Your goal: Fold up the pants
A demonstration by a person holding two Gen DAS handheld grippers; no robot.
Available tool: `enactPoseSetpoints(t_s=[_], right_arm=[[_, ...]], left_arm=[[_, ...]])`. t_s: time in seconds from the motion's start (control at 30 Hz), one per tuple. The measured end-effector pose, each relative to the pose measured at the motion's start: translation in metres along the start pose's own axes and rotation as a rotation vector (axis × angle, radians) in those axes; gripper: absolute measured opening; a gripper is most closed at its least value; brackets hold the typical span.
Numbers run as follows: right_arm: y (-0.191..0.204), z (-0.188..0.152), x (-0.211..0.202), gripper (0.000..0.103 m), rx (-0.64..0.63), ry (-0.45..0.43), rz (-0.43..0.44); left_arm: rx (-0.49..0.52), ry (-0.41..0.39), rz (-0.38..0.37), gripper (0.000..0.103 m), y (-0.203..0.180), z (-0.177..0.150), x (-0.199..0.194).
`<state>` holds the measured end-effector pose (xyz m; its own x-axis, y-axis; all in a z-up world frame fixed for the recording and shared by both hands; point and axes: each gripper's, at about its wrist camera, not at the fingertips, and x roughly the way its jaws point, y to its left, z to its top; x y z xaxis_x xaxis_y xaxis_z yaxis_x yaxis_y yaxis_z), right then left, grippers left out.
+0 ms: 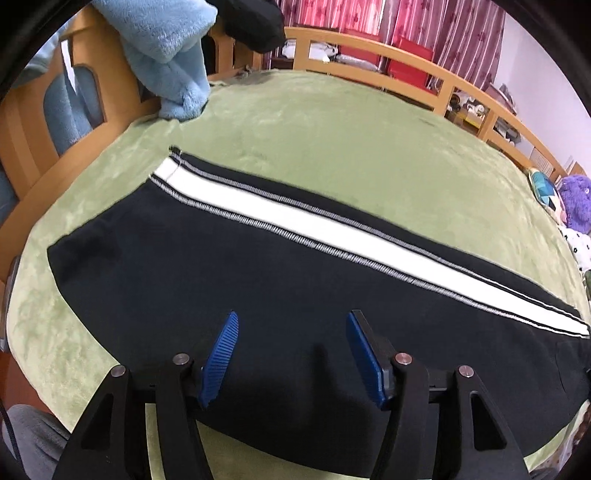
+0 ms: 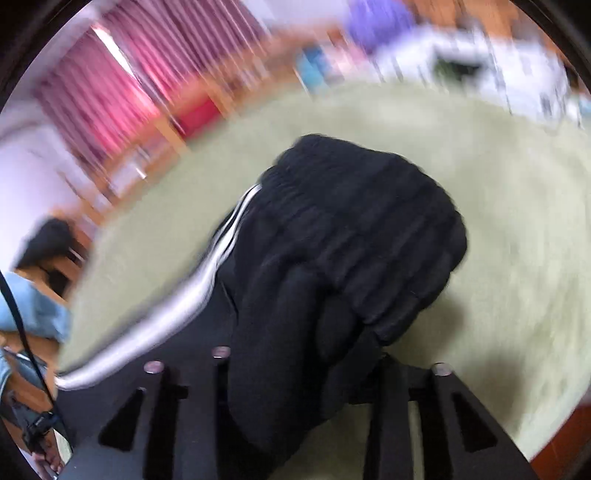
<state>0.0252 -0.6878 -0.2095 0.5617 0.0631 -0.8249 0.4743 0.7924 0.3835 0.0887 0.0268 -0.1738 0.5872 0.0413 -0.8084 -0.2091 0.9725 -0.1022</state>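
Black pants with a white side stripe lie flat across a green blanket. My left gripper hovers just above the black cloth near its front edge, open, with nothing between its blue pads. The right wrist view is blurred. There the ribbed waistband end of the pants is bunched up, and a ridge of black cloth runs down between the fingers of my right gripper. That cloth hides the pads, and the jaws look closed on it.
A wooden bed rail curves round the far side. A light blue fleece and a black garment hang over its left end. A purple plush toy sits at the right edge. Open green blanket lies beyond the pants.
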Motion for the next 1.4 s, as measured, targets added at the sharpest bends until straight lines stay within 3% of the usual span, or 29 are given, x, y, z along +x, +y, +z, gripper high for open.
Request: enactPoseSetpoints(t_s=[0.07,0.1,0.17,0.27,0.37,0.5,0.63,0.77,0.83,0.93,1.07,1.27,1.33,1.4], right_arm=[[-0.015,-0.013,-0.002,0.044,0.050,-0.046,0.052],[-0.018,-0.020,-0.009,0.053,0.066,-0.068,0.050],[-0.019,-0.032,-0.026,0.060,0.074,-0.094,-0.003],[-0.014,-0.043,-0.050,0.060,0.066,-0.127,-0.038],[0.017,-0.047,-0.077,0.060,0.000,-0.177,-0.098],[0.096,-0.038,-0.094,0.060,-0.145,-0.260,-0.081],[0.190,-0.034,-0.057,0.060,-0.301,-0.228,-0.042],[0.280,-0.043,0.001,0.055,-0.452,-0.186,0.022],[0.315,-0.051,0.028,0.048,-0.512,-0.121,0.073],[0.362,-0.075,0.063,0.047,-0.654,-0.052,0.109],[0.399,-0.105,0.088,0.047,-0.830,-0.027,0.105],[0.403,-0.105,0.118,0.045,-0.831,0.067,0.120],[0.403,-0.107,0.115,0.037,-0.857,0.082,0.131],[0.405,-0.110,0.118,0.013,-0.894,0.094,0.118]], left_arm=[[-0.005,0.012,0.011,0.059,0.007,0.000,0.002],[-0.011,0.017,0.017,0.059,0.012,0.001,0.002],[-0.028,0.019,0.007,0.059,0.024,0.002,0.000],[-0.027,0.008,0.009,0.059,0.041,0.004,-0.004],[-0.022,-0.011,0.023,0.059,0.060,0.012,-0.007],[-0.044,-0.029,0.036,0.059,0.086,0.031,-0.006],[-0.066,-0.023,0.076,0.059,0.109,0.048,0.003],[-0.085,-0.038,0.064,0.059,0.126,0.054,0.009],[-0.101,-0.055,0.044,0.059,0.133,0.054,0.011],[-0.139,-0.056,0.002,0.060,0.142,0.056,0.016],[-0.140,-0.057,-0.031,0.060,0.144,0.059,0.021],[-0.123,-0.039,-0.053,0.060,0.140,0.060,0.032],[-0.129,-0.035,-0.053,0.060,0.142,0.060,0.034],[-0.143,-0.026,-0.064,0.060,0.144,0.060,0.036]])
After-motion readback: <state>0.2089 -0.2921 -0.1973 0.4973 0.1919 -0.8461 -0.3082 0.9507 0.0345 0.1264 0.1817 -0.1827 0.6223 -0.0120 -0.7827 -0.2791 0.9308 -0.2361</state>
